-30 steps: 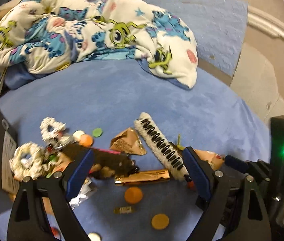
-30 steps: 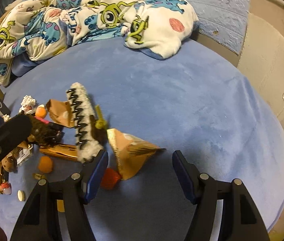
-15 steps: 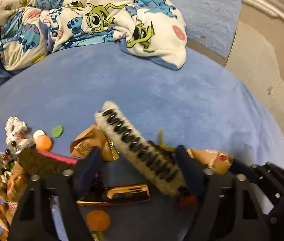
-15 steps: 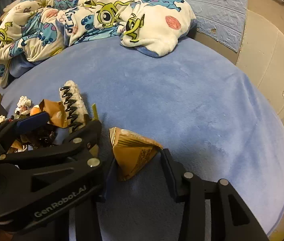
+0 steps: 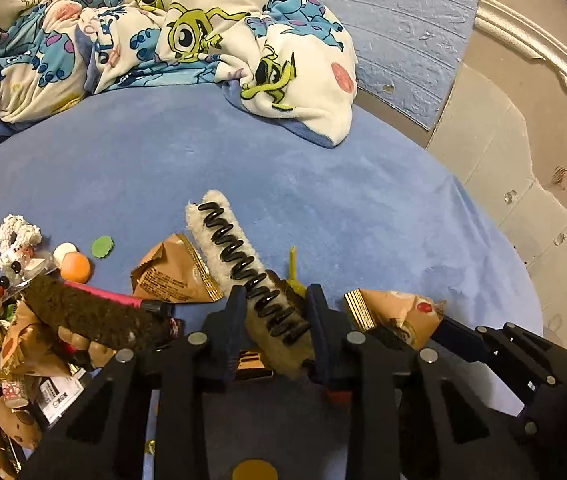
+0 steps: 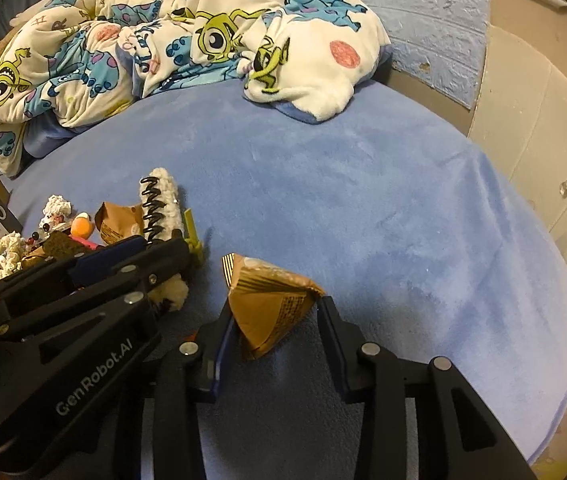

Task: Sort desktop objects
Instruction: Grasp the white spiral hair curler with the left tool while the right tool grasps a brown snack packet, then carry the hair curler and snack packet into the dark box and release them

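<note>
My left gripper point(image 5: 277, 312) is shut on the near end of a fluffy cream hair clip with black teeth point(image 5: 231, 248), which lies on the blue bed cover. It also shows in the right wrist view point(image 6: 159, 204). My right gripper point(image 6: 273, 326) has closed around a tan triangular snack packet point(image 6: 271, 304), with both pads against its sides. The same packet shows in the left wrist view point(image 5: 395, 312).
A pile of small items lies at the left: another tan packet point(image 5: 171, 272), a brown fuzzy clip point(image 5: 91, 316), an orange ball point(image 5: 76, 267), a green disc point(image 5: 102, 246), white scrunchies point(image 5: 17, 236). A cartoon blanket point(image 5: 187, 40) is bunched behind. The bed edge point(image 6: 543, 280) drops off at right.
Both grippers moved forward and closed: the left one onto the cream hair clip, the right one onto the tan packet. The left gripper has come into the right wrist view.
</note>
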Motion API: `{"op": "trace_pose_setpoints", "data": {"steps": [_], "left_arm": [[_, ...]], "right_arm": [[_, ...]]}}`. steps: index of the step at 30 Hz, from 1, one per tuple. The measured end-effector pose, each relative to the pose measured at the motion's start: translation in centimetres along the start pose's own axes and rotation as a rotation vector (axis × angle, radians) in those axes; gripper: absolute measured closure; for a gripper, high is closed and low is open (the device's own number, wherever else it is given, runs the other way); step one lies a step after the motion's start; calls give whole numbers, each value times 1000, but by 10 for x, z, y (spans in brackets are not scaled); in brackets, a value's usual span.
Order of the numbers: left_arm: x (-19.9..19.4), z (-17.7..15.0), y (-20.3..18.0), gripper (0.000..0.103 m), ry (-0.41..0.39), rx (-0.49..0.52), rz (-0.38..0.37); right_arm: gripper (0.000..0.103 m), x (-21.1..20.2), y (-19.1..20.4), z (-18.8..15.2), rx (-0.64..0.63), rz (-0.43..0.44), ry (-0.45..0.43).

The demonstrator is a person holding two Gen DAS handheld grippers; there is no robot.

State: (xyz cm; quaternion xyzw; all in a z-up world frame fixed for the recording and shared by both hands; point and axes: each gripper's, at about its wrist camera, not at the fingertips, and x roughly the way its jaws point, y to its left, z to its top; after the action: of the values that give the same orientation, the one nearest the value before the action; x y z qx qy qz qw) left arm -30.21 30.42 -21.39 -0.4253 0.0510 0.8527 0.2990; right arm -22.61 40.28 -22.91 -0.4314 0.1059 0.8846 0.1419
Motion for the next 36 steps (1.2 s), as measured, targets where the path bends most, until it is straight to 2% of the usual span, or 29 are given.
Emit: {"op": "trace_pose_setpoints", "data": {"steps": [10, 21, 29, 36], "left_arm": [[-30, 7, 7, 72, -51, 12, 25], [-75, 8, 36, 72, -103, -43, 81], [-112, 4, 68, 72, -137, -86, 155], [-158, -4, 107, 72, -179, -151, 211]], "right_arm": [[64, -21, -9, 9, 33, 13, -43], [64, -43, 0, 18, 16, 29, -80], [64, -60, 25, 25, -32, 44, -105], [64, -82, 67, 38, -105, 66, -135]]}}
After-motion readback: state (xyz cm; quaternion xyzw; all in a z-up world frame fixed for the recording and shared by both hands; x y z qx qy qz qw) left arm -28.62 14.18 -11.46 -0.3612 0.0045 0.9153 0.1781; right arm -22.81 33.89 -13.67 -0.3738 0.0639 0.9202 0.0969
